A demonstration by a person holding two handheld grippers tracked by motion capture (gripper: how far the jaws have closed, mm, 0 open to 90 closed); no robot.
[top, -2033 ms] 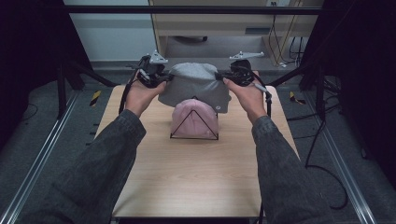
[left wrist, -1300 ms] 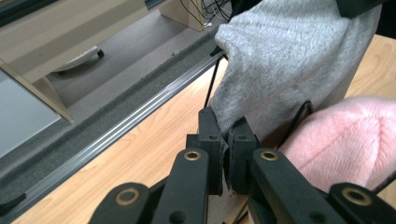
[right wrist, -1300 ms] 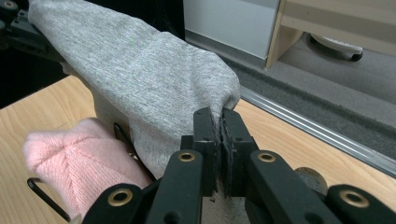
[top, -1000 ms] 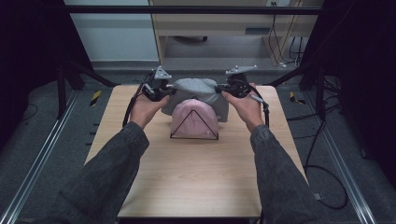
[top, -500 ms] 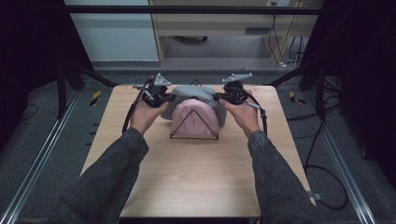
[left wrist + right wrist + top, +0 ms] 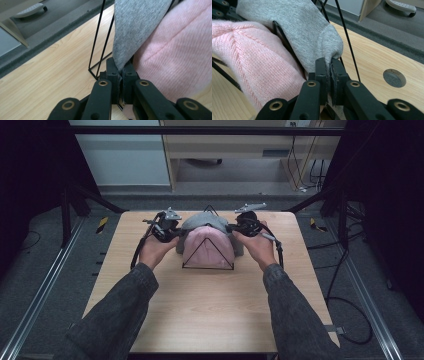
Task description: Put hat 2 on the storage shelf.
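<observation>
The left gripper is clamping its jaws on the edge of a grey hat, with a thin fold of the fabric pinched between the pads. The right gripper is doing the same on the opposite edge of the grey hat, jaws pressed together on the cloth. Between the two grips the grey hat is sitting draped over the far side of a black wire stand, just behind a pink knitted hat that is covering the front of that stand. In the left gripper view the pink knitted hat is lying against the grey fabric, and the thin rods of the stand are running down to the table beside it. The left gripper is sitting just left of the stand and the right gripper just right of it. The stand is resting on a light wooden table, near its far edge.
</observation>
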